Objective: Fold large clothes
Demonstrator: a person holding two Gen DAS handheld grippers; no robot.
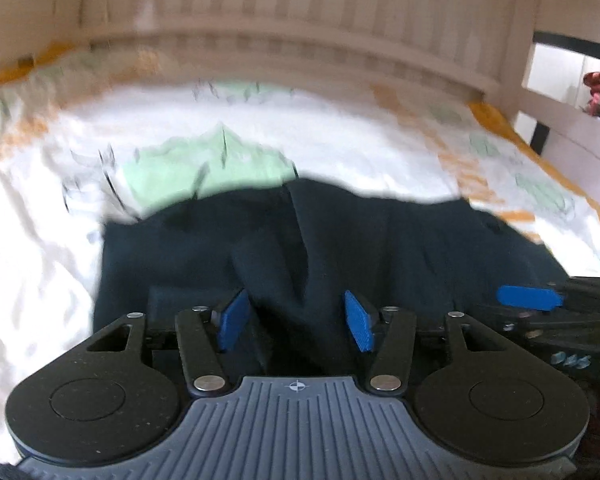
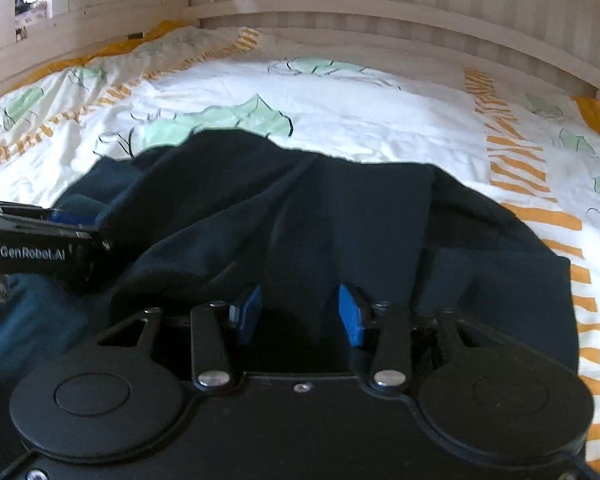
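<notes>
Item: dark garment [image 2: 340, 216], rumpled on the bedspread [image 2: 380, 120], bunched ahead of and under both jaws. Left gripper [image 1: 295, 320] and right gripper [image 2: 297, 312]: jaws spread, cloth between, unpinched. Advice: pinch one edge each, pull taut before folding.

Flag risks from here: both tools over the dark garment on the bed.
1. The dark navy fabric garment lies bunched in ridges; closing now could pinch several layers.
2. Left tool and right tool sit close together, so they could collide.
3. The white patterned bedsheet could get caught too.
</notes>
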